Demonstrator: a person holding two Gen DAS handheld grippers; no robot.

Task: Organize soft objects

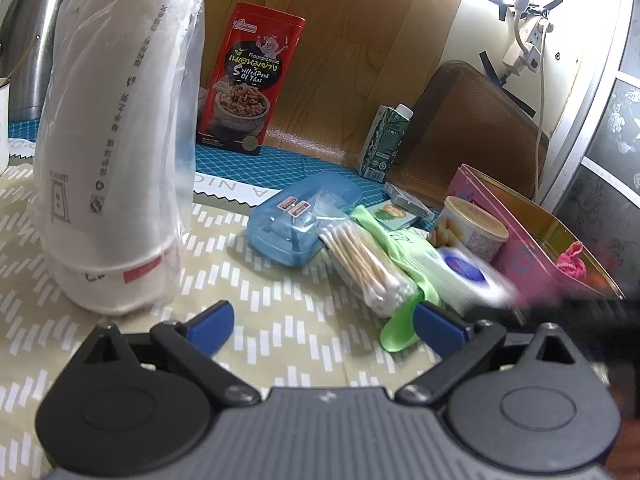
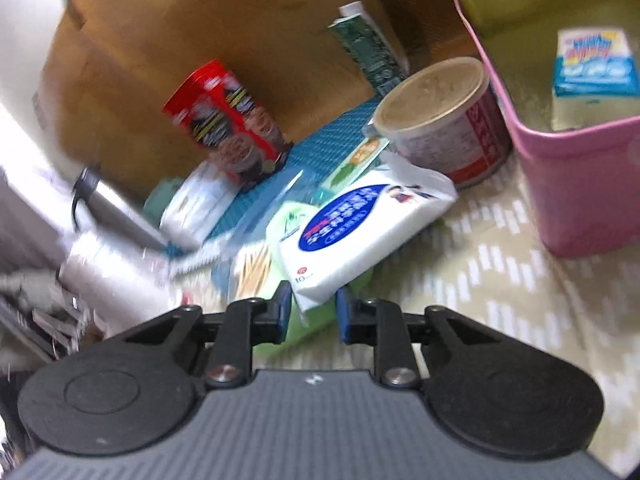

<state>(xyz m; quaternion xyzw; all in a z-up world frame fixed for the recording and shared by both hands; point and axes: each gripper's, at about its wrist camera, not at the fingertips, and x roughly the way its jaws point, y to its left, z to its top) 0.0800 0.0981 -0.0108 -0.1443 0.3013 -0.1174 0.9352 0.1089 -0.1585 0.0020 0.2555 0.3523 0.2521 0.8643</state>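
A white tissue pack [image 2: 360, 224] with a blue oval label lies tilted on a green soft pack [image 2: 292, 216]. My right gripper [image 2: 313, 308] is shut on its near corner, and both blue pads touch it. In the left wrist view the tissue pack [image 1: 472, 272] is blurred, beside a bag of cotton swabs [image 1: 368, 264] and the green pack [image 1: 400, 332]. The pink tin box [image 2: 580, 160] stands to the right and holds a blue-and-white packet [image 2: 596, 64] and a pink soft ball [image 1: 574, 264]. My left gripper [image 1: 320, 320] hangs open over the patterned cloth with nothing between its fingers.
A tall sleeve of paper cups [image 1: 116, 140] stands close at the left. Behind the pile are a blue plastic case [image 1: 300, 220], a round can [image 2: 440, 120], a red snack tin [image 1: 248, 80] and a green carton [image 1: 384, 140]. A metal flask [image 1: 32, 40] stands far left.
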